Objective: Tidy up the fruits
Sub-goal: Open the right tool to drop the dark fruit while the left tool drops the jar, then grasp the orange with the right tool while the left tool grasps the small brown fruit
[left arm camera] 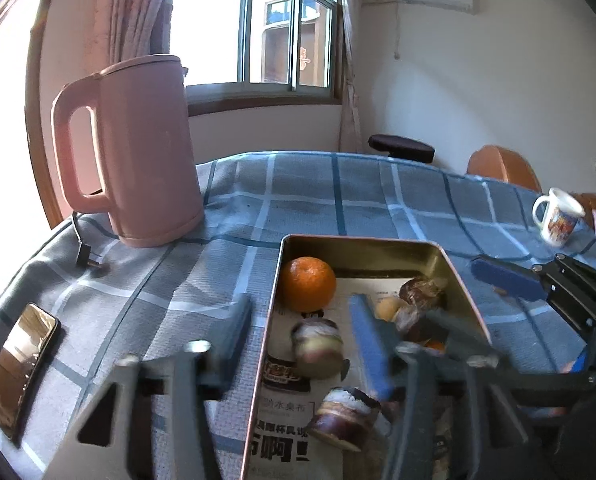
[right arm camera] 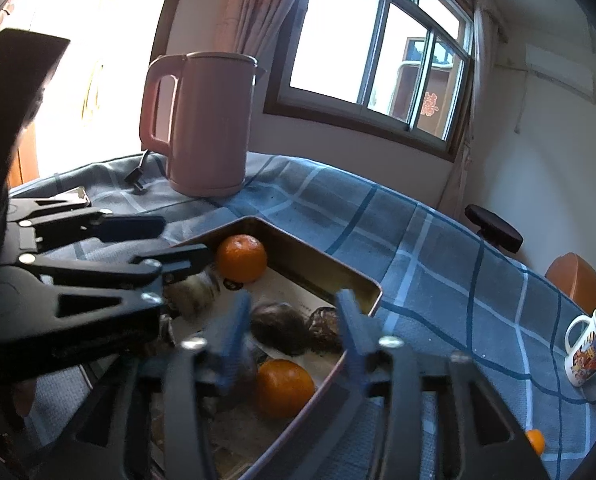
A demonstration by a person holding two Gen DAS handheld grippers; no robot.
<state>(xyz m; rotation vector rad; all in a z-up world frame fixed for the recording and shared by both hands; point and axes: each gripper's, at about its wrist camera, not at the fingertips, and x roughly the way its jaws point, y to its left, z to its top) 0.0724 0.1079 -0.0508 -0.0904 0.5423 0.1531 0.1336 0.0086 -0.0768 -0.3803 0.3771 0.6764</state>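
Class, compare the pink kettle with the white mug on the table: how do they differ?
The kettle is plain pink; the mug is white with a colourful print. The kettle is far taller and bulkier than the mug. The kettle has a lid; the mug is open-topped. Both stand on the checked cloth and have a side handle.

Pink kettle (left arm camera: pixel 138 152) upright on checked tablecloth (left arm camera: pixel 338 208), plug (left arm camera: pixel 85 258) lying just beside. Phone (left arm camera: pixel 18 364) flat near table edge. Mug (left arm camera: pixel 556 216) tilted, well apart. Window (left arm camera: pixel 270 28), curtain (left arm camera: pixel 138 8), chairs (left arm camera: pixel 502 166) behind.
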